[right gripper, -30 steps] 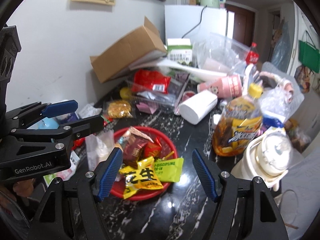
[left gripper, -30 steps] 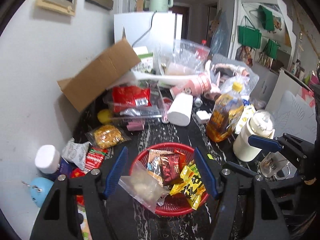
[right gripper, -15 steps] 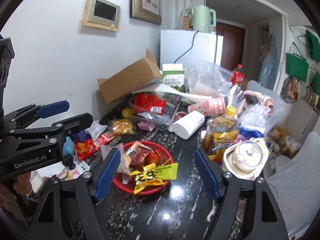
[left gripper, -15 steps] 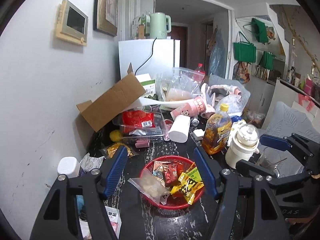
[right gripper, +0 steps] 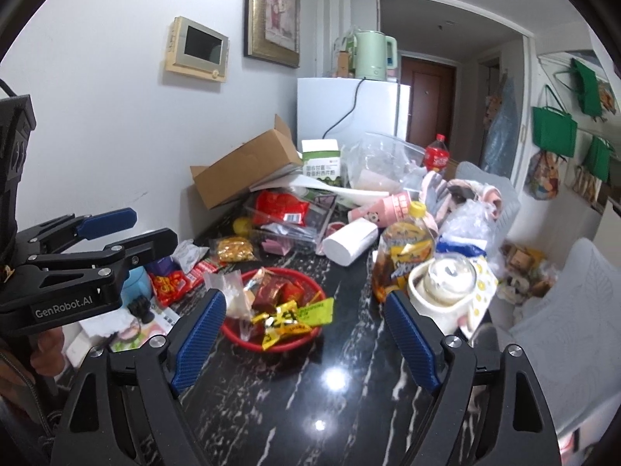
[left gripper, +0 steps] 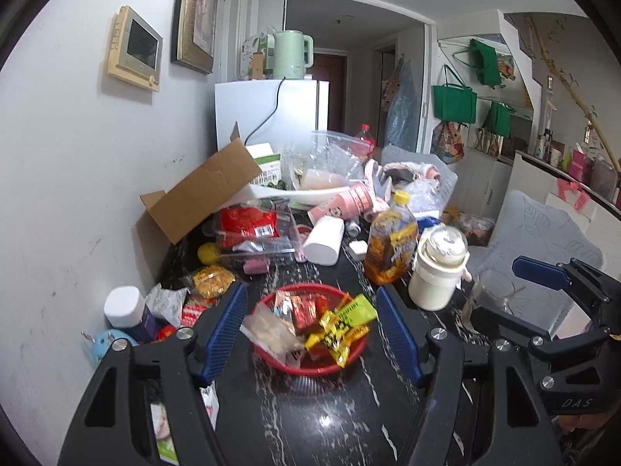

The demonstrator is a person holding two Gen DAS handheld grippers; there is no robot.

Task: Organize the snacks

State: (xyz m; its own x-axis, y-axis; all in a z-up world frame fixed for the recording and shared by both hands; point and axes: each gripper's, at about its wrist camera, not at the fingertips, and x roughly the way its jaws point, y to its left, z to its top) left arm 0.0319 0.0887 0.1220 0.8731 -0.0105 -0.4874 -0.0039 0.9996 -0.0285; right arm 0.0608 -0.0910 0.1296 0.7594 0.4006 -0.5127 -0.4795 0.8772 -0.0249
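Note:
A red basket (left gripper: 341, 365) (right gripper: 236, 334) stands on the black marble table, filled with several snack packets: a clear bag, brown and red packets, yellow packets (left gripper: 335, 332) (right gripper: 285, 320). My left gripper (left gripper: 312, 330) is open and empty, raised above and behind the basket; it also shows in the right wrist view (right gripper: 128, 229). My right gripper (right gripper: 302, 334) is open and empty, held back above the table; it shows at the right of the left wrist view (left gripper: 516, 291). Loose snacks lie left of the basket: a yellow bag (left gripper: 211, 281) (right gripper: 235, 249) and red packets (right gripper: 170, 283).
A cardboard box (left gripper: 202, 194), a clear tray with a red packet (left gripper: 248, 225), a white roll (left gripper: 324, 240), an amber drink bottle (left gripper: 392, 248), a white jar (left gripper: 438, 272) and a glass mug (left gripper: 491, 295) crowd the table. A white-capped bottle (left gripper: 124, 306) stands at left. The wall is on the left.
Both grippers have pulled back and risen away from the basket, so it looks smaller and farther. Both stay open and empty.

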